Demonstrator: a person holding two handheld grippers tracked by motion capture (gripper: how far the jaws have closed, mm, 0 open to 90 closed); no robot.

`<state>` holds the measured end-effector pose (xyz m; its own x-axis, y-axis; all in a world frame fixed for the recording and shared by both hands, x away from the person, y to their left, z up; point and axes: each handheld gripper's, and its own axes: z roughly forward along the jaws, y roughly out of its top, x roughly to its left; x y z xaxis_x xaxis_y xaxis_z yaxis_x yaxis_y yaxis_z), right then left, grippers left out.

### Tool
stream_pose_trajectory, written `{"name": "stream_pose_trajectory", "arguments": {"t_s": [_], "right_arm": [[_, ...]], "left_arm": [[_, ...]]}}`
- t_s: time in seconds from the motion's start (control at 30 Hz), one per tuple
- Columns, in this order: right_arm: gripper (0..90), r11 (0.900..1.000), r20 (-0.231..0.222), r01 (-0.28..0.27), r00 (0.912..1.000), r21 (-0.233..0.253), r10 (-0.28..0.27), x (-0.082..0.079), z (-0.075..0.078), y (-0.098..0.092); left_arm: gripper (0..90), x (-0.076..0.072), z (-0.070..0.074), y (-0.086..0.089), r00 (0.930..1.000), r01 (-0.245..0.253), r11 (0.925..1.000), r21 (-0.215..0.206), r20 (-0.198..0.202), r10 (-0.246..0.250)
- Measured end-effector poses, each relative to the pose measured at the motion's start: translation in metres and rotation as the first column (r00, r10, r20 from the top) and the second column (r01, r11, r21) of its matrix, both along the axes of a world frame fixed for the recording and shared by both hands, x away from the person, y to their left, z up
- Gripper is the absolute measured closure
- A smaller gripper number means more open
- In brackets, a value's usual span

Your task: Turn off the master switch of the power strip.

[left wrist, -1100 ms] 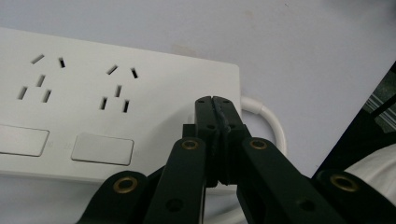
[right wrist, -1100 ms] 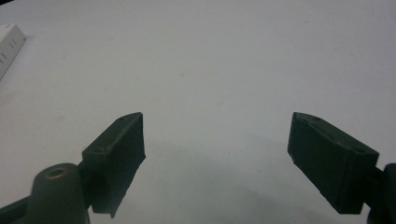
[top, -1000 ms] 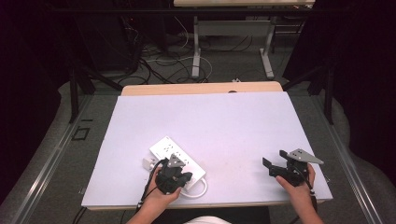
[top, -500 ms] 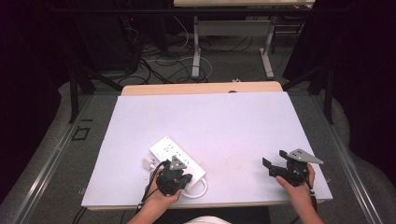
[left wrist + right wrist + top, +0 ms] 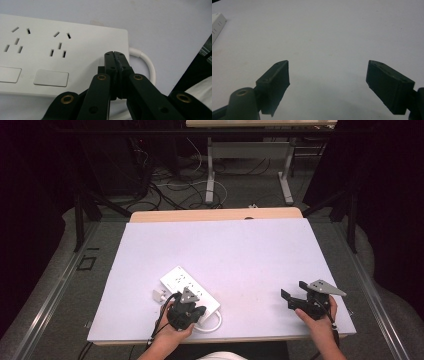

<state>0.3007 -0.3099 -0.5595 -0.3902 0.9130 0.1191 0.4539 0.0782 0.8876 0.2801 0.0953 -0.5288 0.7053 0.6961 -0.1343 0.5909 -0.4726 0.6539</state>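
A: Where is the power strip (image 5: 189, 290) sitting?

B: It lies flat on the white table (image 5: 250, 255), toward the near left edge, turned at an angle. Its white cord (image 5: 212, 325) loops out from the near end, and a small white plug (image 5: 160, 295) lies just beside its left side.

A: And the left gripper (image 5: 115, 53)?

B: Its jaws are pressed together with nothing between them, tips resting over the near end of the strip's top face, right of the last socket set and its grey switch (image 5: 51, 78). Whether the tips actually touch the plastic I cannot tell.

A: What about the right gripper (image 5: 327, 75)?

B: It is spread wide, holding nothing, hovering low over bare tabletop near the right front corner, well apart from the strip. In its own view a corner of the strip peeks in at the far left
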Motion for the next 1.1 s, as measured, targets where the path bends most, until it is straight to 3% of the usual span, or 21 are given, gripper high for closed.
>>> {"name": "stream_pose_trajectory", "arguments": {"t_s": [0.03,0.33,0.57,1.1], "right_arm": [[18.0,1.0,0.001,0.0,1.0,0.0,0.0,0.0002,0.0,-0.0001],[17.9,1.0,0.014,-0.006,0.9999,-0.001,0.006,0.003,-0.001,0.0026],[18.0,1.0,0.012,-0.014,0.9998,0.0,0.014,0.0027,-0.0007,0.0012],[18.0,1.0,-0.006,-0.009,0.9999,-0.007,0.009,0.0014,-0.0003,0.0017]], "left_arm": [[90.0,-0.0001,-0.0003,0.0001,1.0,-0.002,0.9999,-0.014,0.008,0.002],[90.0,0.0004,0.0004,0.0037,0.9999,-0.01,0.9999,-0.006,0.013,0.01],[90.0,-0.0011,0.0008,0.0012,0.9999,-0.015,0.9998,-0.016,0.0,0.015],[90.0,-0.0017,0.0056,0.0038,0.9997,-0.017,0.9989,-0.044,0.016,0.018]]}}
